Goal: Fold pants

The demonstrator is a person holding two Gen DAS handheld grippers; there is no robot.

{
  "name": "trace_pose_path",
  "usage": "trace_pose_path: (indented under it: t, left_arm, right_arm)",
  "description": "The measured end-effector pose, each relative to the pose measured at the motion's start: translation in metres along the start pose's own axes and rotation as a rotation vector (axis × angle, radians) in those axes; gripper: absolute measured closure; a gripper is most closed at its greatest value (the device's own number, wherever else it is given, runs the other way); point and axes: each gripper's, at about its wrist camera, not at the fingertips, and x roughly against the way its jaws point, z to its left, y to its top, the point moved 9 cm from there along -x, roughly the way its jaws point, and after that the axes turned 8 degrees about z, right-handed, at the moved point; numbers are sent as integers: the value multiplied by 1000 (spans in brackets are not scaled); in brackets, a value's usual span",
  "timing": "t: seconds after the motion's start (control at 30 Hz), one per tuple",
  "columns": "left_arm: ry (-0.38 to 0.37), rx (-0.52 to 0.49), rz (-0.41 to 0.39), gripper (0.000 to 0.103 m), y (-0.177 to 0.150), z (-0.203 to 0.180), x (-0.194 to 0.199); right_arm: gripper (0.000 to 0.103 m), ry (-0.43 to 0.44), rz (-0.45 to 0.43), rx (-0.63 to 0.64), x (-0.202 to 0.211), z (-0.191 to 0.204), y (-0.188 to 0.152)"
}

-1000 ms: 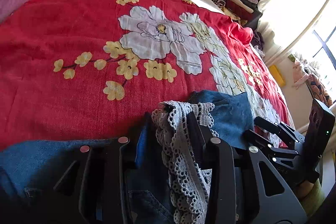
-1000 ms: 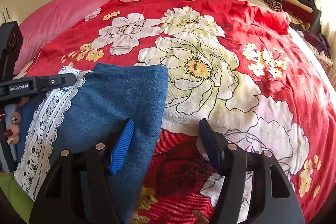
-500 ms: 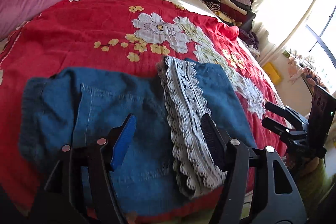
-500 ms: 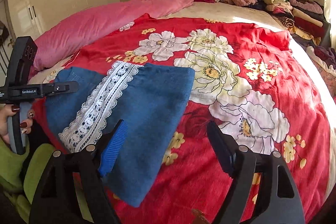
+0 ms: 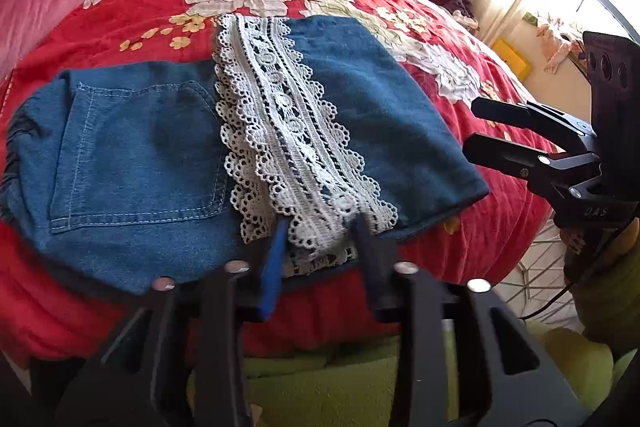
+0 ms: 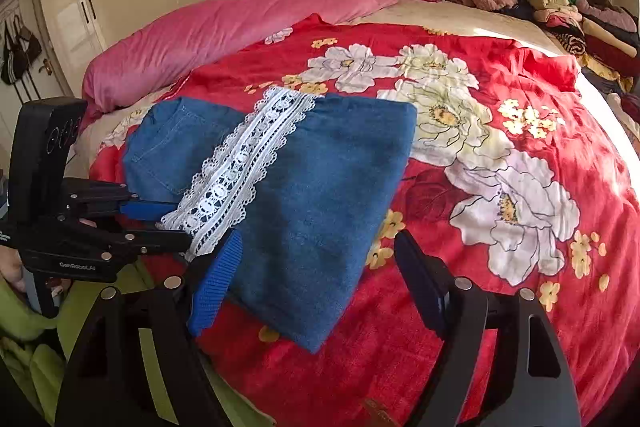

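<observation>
Found the pants [image 5: 380, 115] lying folded on the red flowered blanket [image 5: 140, 7], close to the near edge of the bed, with the back pocket [image 5: 136, 155] at the left of the left wrist view and a white lace strip [image 5: 288, 131] running down the middle. Noted the left gripper [image 5: 320, 251] at the near end of that lace, jaws just narrowed to a partial gap with the lace end between the fingers; could not tell whether the pads pressed on it. Noted the right gripper [image 6: 318, 239] at the pants' near corner, jaws just widened and standing far apart, nothing held, one finger above the denim and the other above bare blanket. Recorded a pink quilt [image 6: 200, 31] along the far side and stacked clothes [image 6: 580, 15] by the headboard.
</observation>
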Motion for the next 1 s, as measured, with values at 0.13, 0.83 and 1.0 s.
trace_pose_path:
  t: [0.13, 0.83, 1.0]
  left_arm:
    - [34, -20, -37, 93, 0, 5, 21]
    - [116, -37, 1, 79, 12, 13, 5]
    - [77, -7, 19, 75, 3, 20, 0]
  right_arm:
    - [26, 17, 1, 14, -3, 10, 1]
    - [58, -40, 146, 139, -36, 25, -19]
    - [58, -6, 153, 69, -41, 16, -31]
